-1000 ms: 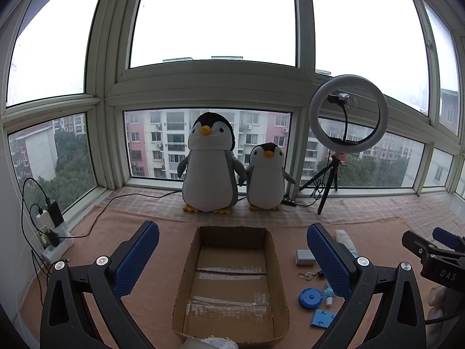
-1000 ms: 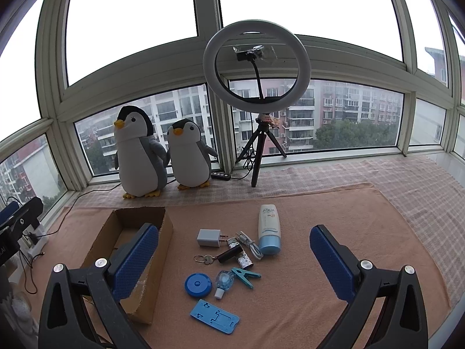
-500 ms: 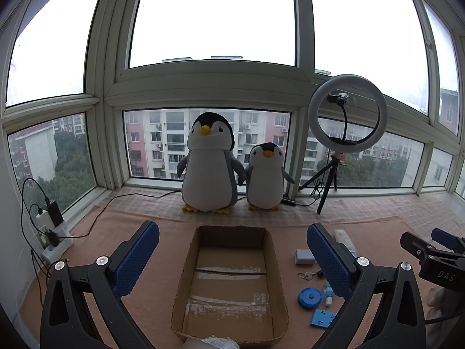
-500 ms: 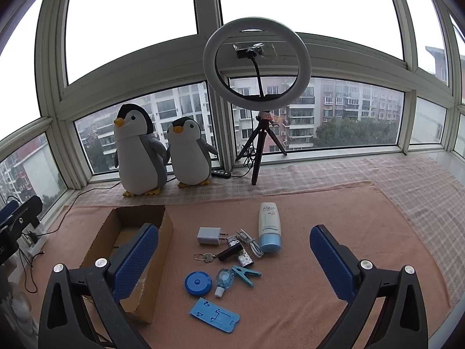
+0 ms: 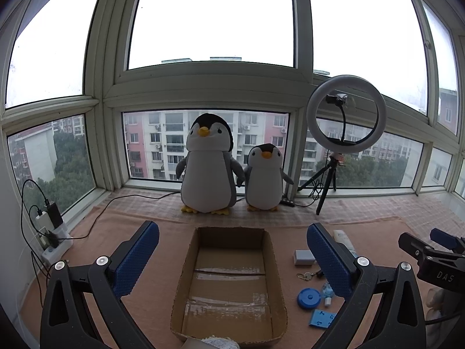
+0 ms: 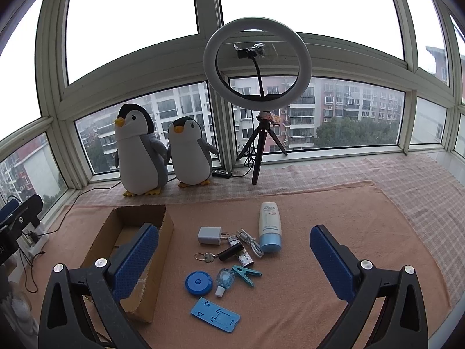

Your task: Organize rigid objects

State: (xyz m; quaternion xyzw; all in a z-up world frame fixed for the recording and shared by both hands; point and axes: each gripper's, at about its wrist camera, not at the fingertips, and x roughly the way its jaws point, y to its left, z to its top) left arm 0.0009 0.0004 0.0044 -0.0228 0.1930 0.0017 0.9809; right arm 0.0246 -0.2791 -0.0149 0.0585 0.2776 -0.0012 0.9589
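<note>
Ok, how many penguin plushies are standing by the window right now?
2. The larger penguin stands at the window ledge behind the cardboard box; the smaller penguin stands right beside it, toward the ring light tripod. None looks hidden.

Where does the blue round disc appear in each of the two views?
Left wrist: blue disc low right, on the mat right of the box.
Right wrist: blue disc low centre, right of the box.
Shared landmark: ring light by the window.
</note>
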